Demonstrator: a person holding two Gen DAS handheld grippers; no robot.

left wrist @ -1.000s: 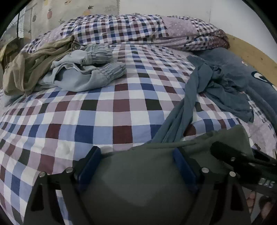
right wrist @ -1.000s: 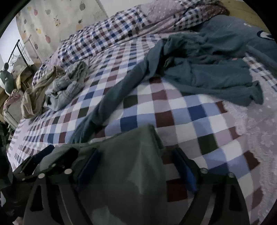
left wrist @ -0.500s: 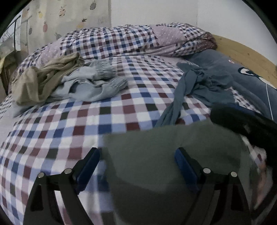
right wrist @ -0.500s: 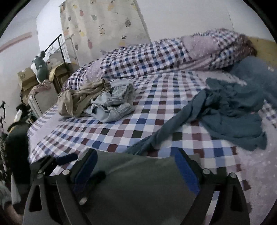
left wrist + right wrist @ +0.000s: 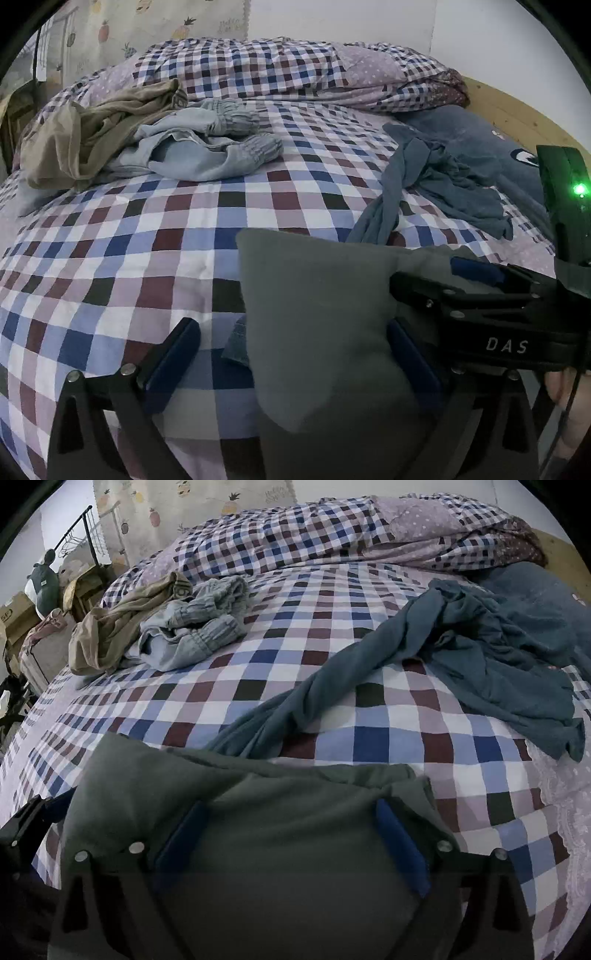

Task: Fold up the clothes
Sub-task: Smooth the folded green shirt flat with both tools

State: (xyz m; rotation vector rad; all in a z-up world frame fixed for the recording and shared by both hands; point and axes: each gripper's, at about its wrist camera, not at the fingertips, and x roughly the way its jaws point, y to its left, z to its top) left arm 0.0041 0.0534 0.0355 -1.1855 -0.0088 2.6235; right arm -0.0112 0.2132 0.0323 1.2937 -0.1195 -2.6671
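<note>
Grey-green soft knit garment (image 5: 317, 332), folded into a thick flat slab, at near edge of bed, left corner lifted and squared. Crumpled teal-blue jersey top (image 5: 480, 664) on the right, one long sleeve trailing toward the near edge, tip just beside the grey-green piece. Pale blue-grey bunched trousers with elastic cuffs (image 5: 207, 155) far left, unfolded, touching a wrinkled khaki-tan cloth heap (image 5: 92, 136) (partly under it, overlap unclear).
</note>
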